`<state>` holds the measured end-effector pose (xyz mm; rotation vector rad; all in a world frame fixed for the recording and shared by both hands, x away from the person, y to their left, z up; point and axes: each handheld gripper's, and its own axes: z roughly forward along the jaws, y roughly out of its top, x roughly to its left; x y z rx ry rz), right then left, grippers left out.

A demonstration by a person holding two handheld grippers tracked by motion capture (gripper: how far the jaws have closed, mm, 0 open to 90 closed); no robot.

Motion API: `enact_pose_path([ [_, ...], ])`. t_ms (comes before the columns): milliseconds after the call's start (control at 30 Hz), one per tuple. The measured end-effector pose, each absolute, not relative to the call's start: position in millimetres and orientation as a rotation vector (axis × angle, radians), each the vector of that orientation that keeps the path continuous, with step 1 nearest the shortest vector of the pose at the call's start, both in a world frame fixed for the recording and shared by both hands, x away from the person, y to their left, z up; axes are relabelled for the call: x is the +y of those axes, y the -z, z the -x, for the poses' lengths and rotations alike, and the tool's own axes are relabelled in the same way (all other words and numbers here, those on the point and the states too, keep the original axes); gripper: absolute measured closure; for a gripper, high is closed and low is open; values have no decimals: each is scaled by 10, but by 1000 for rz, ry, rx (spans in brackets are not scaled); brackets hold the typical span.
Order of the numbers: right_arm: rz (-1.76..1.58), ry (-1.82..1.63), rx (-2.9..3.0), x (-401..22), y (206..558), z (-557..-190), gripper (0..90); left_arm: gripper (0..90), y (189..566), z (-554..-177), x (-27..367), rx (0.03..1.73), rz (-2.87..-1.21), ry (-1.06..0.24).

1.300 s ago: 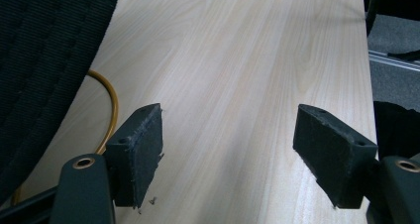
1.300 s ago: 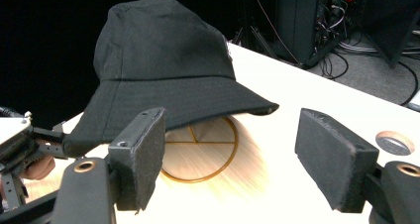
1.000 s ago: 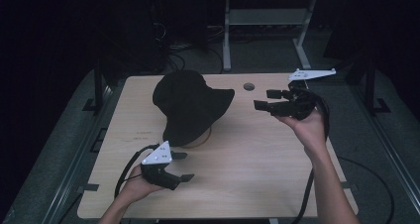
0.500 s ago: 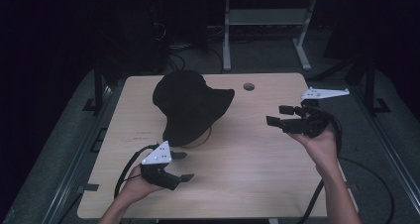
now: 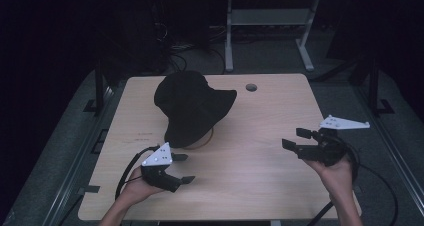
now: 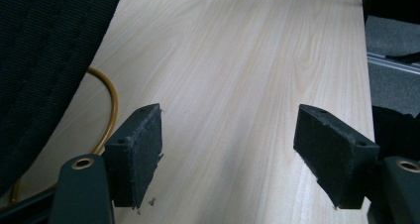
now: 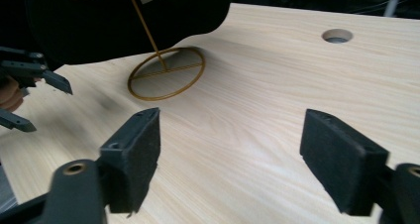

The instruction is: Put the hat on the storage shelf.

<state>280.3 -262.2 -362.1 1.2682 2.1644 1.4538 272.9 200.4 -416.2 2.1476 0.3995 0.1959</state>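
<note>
A black bucket hat (image 5: 191, 106) hangs on a gold wire stand, whose round base (image 7: 166, 79) rests on the wooden table (image 5: 250, 176). In the left gripper view the hat's brim (image 6: 44, 60) and a curve of the gold base (image 6: 110, 110) lie just left of the jaws. My left gripper (image 5: 184, 168) sits low on the table just in front of the hat, open and empty. My right gripper (image 5: 296, 138) is held above the table's right side, well apart from the hat, open and empty, pointing left toward the stand.
A round cable hole (image 5: 251, 87) is cut in the table's far edge. Cables trail from both grippers over the front edge. A metal desk frame (image 5: 267, 21) stands behind the table on the dark floor. The table's right edge (image 6: 369, 60) lies close to the left gripper's right jaw.
My right gripper has moved down and toward the person's side, from beside the hat's right to the table's right front. The left gripper and the hat have stayed put.
</note>
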Motion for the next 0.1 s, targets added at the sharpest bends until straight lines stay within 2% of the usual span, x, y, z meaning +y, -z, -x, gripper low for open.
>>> enact_pose_path([
  [100,-1242,-1452,2127,-2639,3690,-2618,225,266,4153,-2727,1999,396,-2147,-203],
])
